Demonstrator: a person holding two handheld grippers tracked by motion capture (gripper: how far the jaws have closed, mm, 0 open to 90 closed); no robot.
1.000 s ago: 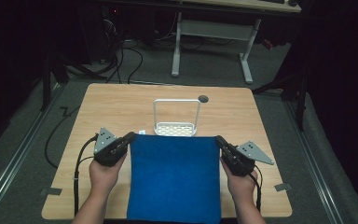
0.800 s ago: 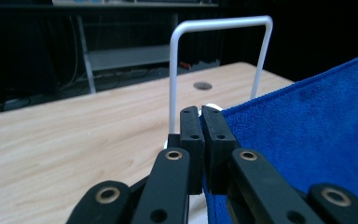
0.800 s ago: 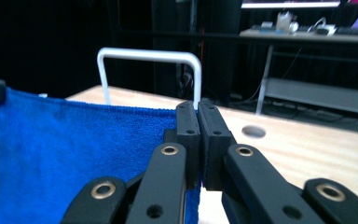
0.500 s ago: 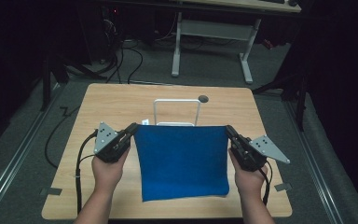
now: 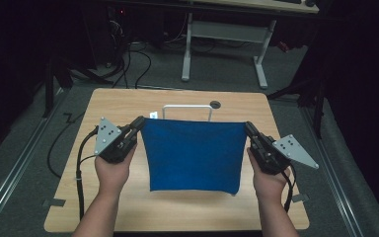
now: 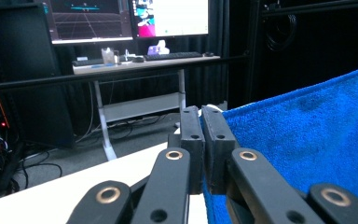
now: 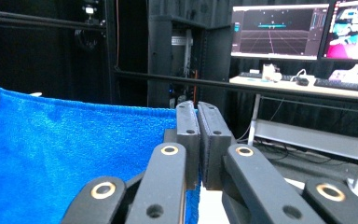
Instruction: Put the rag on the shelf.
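A blue towel hangs as a flat sheet above the middle of the wooden table, held up by its two top corners. Its top edge runs nearly straight from one corner to the other, sagging only slightly. The side edges slant inward toward the bottom, and the bottom edge hangs toward the near part of the tabletop; whether it touches the wood cannot be told.

The left gripper has its jaws pressed together on the towel's upper left corner, and the left gripper view shows the blue cloth caught between the two black jaws. The right gripper is likewise clamped on the upper right corner, with the cloth spreading away to the left in the right gripper view. The left hand and the right hand hold the grippers out to either side of the towel, over the table's left and right parts.

Just behind the towel's top edge stands a white wire rack, its upper bar showing above the cloth. A small round dark grommet sits in the tabletop near the far edge. Bare wood lies open along the far edge, both side margins and the near strip. Beyond the table stand a desk frame and loose cables on the grey floor.
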